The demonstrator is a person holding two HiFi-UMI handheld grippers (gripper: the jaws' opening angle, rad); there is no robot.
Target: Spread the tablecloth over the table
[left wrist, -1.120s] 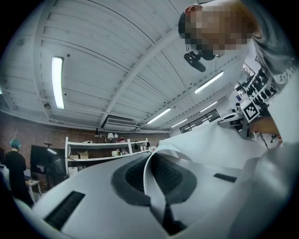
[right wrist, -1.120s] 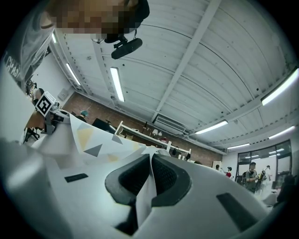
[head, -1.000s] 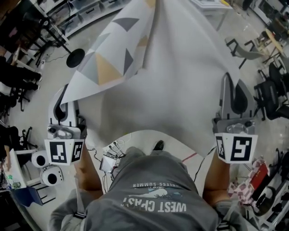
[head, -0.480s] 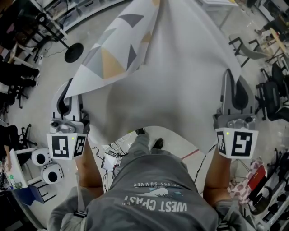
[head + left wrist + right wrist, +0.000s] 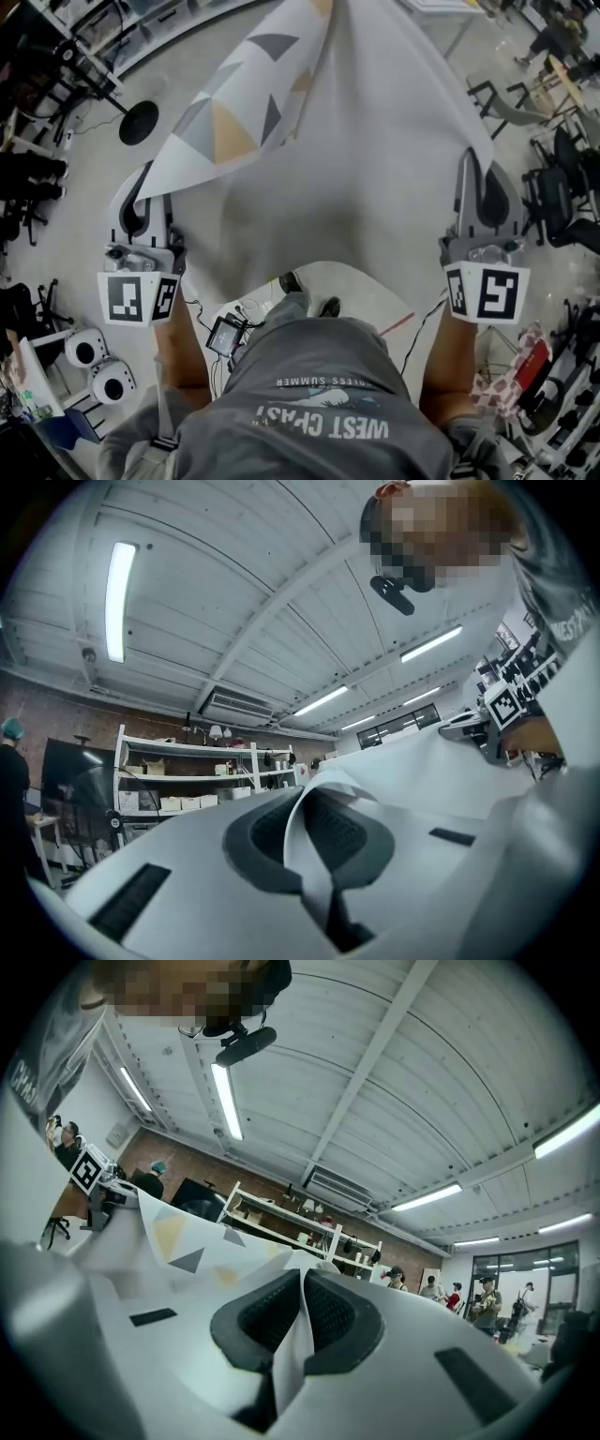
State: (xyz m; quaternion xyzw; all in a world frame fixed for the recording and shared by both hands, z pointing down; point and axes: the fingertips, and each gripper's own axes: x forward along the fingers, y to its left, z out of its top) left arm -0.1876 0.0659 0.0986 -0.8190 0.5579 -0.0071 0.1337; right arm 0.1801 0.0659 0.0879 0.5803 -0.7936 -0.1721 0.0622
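Note:
The tablecloth (image 5: 366, 178) hangs stretched between my two grippers, its plain white underside toward me in the head view; a folded-over flap (image 5: 234, 112) shows grey and tan triangles. My left gripper (image 5: 139, 202) is shut on the cloth's left corner, and the pinched cloth edge (image 5: 314, 855) runs between its dark pads. My right gripper (image 5: 478, 164) is shut on the right corner, the cloth edge (image 5: 298, 1335) clamped between its pads. The patterned side (image 5: 178, 1241) shows in the right gripper view. No table surface is visible under the cloth.
The person's torso and legs fill the bottom of the head view, feet (image 5: 305, 292) on a pale floor. Chairs (image 5: 558, 187) stand at right, a black round base (image 5: 138, 122) at upper left, white cameras (image 5: 98, 366) at lower left. Shelving (image 5: 197, 780) and people (image 5: 469, 1302) stand beyond.
Both grippers, still clamped on the cloth, have shifted slightly up in the view with the person stepping; the feet have moved and the floor objects have slid down-left.

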